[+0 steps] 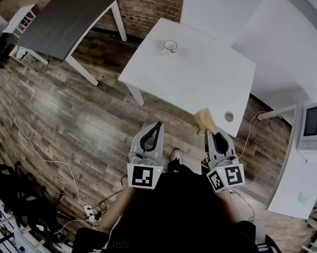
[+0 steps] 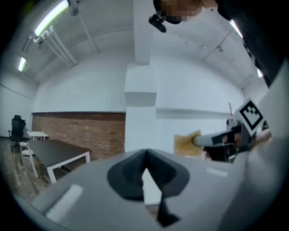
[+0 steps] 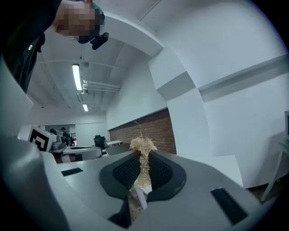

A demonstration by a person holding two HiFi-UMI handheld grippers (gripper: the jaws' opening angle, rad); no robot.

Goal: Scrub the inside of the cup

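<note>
A person stands at the near edge of a white table (image 1: 209,80), a gripper in each hand, both held level. The right gripper (image 1: 209,131) is clamped on a tan, fibrous scrubber (image 1: 204,118), and the frayed tuft sticks out past the jaws at the table's near edge. The left gripper (image 1: 157,126) has its jaws pressed together with nothing between them (it hangs over the wood floor (image 1: 64,120), beside the table). The cup (image 1: 170,46) stands upright near the table's far corner, mouth up, well apart from both grippers. A dark table (image 1: 67,24) stands near the brick wall (image 1: 147,3).
</note>
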